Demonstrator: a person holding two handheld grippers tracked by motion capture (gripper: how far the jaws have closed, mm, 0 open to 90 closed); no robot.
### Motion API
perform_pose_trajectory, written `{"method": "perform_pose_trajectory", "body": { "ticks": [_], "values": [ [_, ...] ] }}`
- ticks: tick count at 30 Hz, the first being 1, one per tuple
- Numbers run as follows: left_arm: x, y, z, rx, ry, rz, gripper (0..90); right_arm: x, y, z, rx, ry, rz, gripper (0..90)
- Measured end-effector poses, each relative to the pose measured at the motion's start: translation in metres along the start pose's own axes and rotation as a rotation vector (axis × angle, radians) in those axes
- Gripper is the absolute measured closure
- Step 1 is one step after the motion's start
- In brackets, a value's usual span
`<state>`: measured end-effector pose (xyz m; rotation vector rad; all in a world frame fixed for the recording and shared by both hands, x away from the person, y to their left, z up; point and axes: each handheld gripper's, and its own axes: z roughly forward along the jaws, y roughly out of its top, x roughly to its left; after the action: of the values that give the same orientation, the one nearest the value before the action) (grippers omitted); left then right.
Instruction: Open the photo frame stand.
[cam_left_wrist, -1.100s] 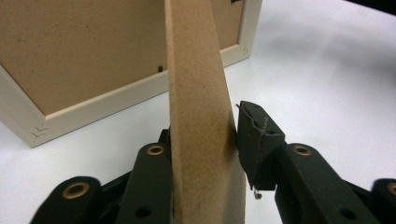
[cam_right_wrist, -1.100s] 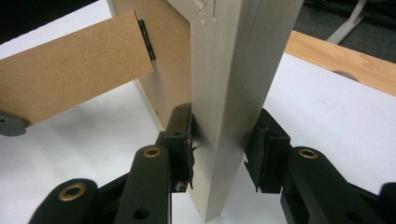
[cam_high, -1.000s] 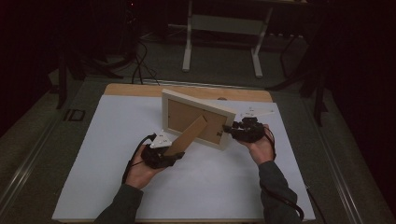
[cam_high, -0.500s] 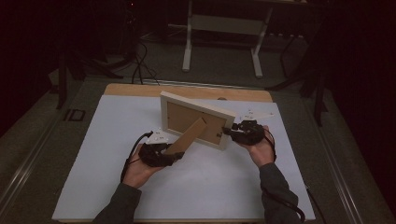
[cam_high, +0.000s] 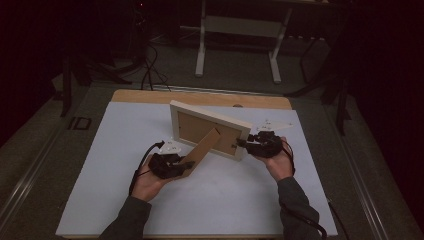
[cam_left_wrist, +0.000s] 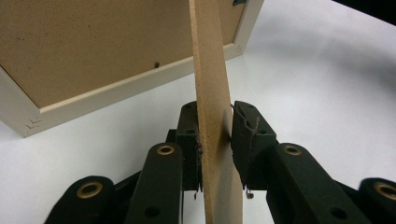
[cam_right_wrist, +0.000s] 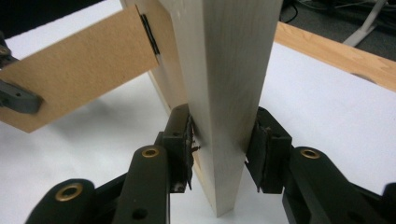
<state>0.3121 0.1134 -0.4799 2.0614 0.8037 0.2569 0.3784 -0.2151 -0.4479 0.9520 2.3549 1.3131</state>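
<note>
1. Picture frame (cam_high: 210, 131) stands mid-table on the white sheet (cam_high: 100, 165), back facing near side.
2. Left gripper (cam_high: 167, 165) is clamped on the fold-out easel leg (cam_left_wrist: 212, 116): thin board, likely flexes, hinge looks weak.
3. Right gripper (cam_high: 260, 144) pinches the frame's right edge (cam_right_wrist: 229, 93): rigid wood, light, better load point. Front may be glass; can't tell.

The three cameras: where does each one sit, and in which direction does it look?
High view: above the person's side, facing forward and down on the table; forearms and both grippers show.
Left gripper view: rides the left gripper, facing the frame's stand.
Right gripper view: rides the right gripper, facing the picture frame.
All views share the frame.
</note>
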Motion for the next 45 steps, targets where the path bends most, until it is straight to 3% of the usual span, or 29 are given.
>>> {"method": "perform_pose_trajectory", "body": {
  "ticks": [8, 16, 45],
  "values": [
    [0.001, -0.001, 0.001, 0.008, -0.008, -0.002, 74.4, 0.000, -0.007, 0.006, 0.023, -0.001, 0.008, 62.1],
    [-0.001, -0.001, 0.003, 0.020, -0.014, 0.015, 73.5, 0.003, -0.009, 0.007, 0.035, 0.007, -0.020, 62.4],
    [-0.005, 0.000, 0.006, 0.028, -0.038, 0.020, 70.9, 0.025, -0.019, 0.003, 0.011, -0.038, -0.074, 61.5]
  ]
}}
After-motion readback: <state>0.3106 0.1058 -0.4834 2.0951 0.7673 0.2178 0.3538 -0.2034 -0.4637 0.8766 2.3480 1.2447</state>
